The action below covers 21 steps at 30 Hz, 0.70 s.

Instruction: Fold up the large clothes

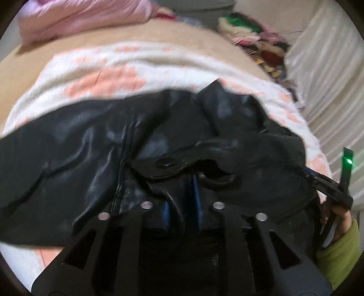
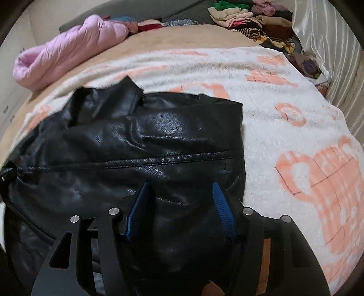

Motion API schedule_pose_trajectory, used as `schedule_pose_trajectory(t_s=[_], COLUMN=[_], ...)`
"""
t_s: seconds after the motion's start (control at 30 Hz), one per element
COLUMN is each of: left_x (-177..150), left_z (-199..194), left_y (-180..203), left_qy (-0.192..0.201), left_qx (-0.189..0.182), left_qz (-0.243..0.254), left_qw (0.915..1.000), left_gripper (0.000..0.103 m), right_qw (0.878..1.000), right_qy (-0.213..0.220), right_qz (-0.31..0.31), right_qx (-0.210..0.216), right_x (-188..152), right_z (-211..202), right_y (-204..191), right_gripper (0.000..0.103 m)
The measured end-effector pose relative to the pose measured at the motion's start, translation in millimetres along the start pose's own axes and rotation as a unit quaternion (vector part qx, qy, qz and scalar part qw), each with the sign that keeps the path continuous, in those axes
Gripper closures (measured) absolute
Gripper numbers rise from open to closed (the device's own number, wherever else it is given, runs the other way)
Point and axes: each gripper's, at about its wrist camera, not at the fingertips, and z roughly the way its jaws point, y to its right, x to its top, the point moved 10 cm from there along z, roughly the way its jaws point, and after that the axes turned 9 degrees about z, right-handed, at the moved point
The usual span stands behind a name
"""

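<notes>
A big bed fills both views, with a white and peach blanket spread over it. On the blanket lies the black leather jacket. It sits right under and ahead of both sets of jaws, and its long way runs side to side across the views, like the stitched seam in the right view. A pink puffy coat rests far ahead on the left, and a heap of folded clothes far ahead on the right.

The right gripper is over the flat, smooth part of the jacket, close to its right edge. Its jaws stand about half open with leather showing between them, and the pads do not squeeze it. I think this hand is nearer to a clean edge to lift.

The left gripper is down in the crumpled part by a snap tab. Its jaws are narrow, with a fold of leather between them. I cannot tell if they pinch it.
</notes>
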Motion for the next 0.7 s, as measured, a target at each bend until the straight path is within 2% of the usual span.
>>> schedule_pose_trajectory(t_s=[0.13, 0.2, 0.23, 0.3, 0.4, 0.47, 0.6, 0.7], left_x=[-4.2, -3.7, -2.2, 2.5, 8.6, 8.4, -7.5, -22.5], left_z=[5.3, -3.3, -9.2, -31.7, -69.1, -84.3, -75.4, -51.9], left_y=[-5.2, -6.8, -6.4, -5.9, -6.0, 6.1, 37.3, 42.2], left_qy=[-0.002, -0.001, 0.003, 0.021, 0.057, 0.072, 0.051, 0.018], left_qx=[-0.003, 0.001, 0.001, 0.006, 0.064, 0.056, 0.035, 0.044], left_qz=[-0.011, -0.013, -0.015, -0.012, 0.01, 0.02, 0.049, 0.056], left_qw=[0.9999, 0.9999, 0.9999, 0.9997, 0.9963, 0.9956, 0.9969, 0.9973], left_gripper=[0.085, 0.076, 0.07, 0.065, 0.064, 0.062, 0.06, 0.06], right_qw=[1.0, 1.0, 1.0, 0.999, 0.997, 0.996, 0.996, 0.995], right_qy=[0.0, 0.006, 0.017, 0.031, 0.047, 0.048, 0.027, 0.021], right_qz=[-0.003, 0.0, 0.004, 0.007, -0.01, -0.017, -0.021, -0.032], right_qx=[-0.007, 0.0, 0.013, 0.037, 0.054, 0.068, 0.083, 0.091], right_x=[-2.4, 0.0, 1.2, 1.0, -7.7, -18.2, -37.5, -46.7], right_z=[3.5, -6.6, -17.3, -34.5, -56.2, -64.8, -66.2, -69.0], right_y=[-0.6, -3.2, -6.5, -12.4, -27.2, -38.8, -55.8, -67.8], right_gripper=[0.046, 0.044, 0.037, 0.025, 0.025, 0.025, 0.025, 0.025])
